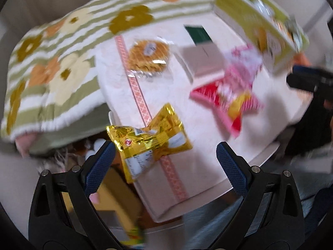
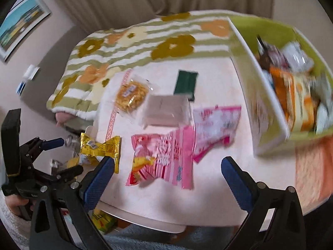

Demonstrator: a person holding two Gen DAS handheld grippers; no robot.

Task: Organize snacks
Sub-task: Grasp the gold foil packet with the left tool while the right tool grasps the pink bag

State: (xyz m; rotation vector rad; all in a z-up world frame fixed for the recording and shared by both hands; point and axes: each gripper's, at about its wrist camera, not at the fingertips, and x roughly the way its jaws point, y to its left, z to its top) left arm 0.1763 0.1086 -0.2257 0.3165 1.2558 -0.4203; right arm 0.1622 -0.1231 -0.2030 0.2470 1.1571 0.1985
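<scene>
- Progress, as I judge it: partway. The green bin (image 2: 270,95) already holds a jumble of packets — an orange-and-cream bag on top, others beneath — while five items lie loose on the counter (image 2: 158,200) outside it.
- Left to sort, all placed against the green bin: the pink striped snack bag (image 2: 164,160) lies near the bin's front wall, toward the camera; a second pink packet (image 2: 216,123) lies between that bag and the bin, and the two overlap.
- The pale flat box (image 2: 166,112) sits farther from the bin, beyond the pink bags, with the dark green packet (image 2: 186,82) just behind it.
- The clear round packet of golden snacks (image 2: 131,93) lies beside the pale box on the side away from the bin, across a pink lattice ribbon stripe (image 2: 112,123).
- The gold foil packet (image 1: 149,137) is farthest from the bin, at the counter's edge and partly overhanging it.
- Materials: the foil is crinkled and shiny, pinched at the middle; the pink bags are thin glossy film with crimped ends; the box looks stiff and matte; the bin has smooth rigid walls, white outside.
- The left tool (image 1: 164,158) is released, pads spread wide, the gold foil packet just ahead of it and not gripped.
- The right tool (image 2: 167,177) is likewise spread and holding nothing, above the pink striped snack bag.
- A floral striped blanket (image 2: 133,48) lies beyond the counter.
</scene>
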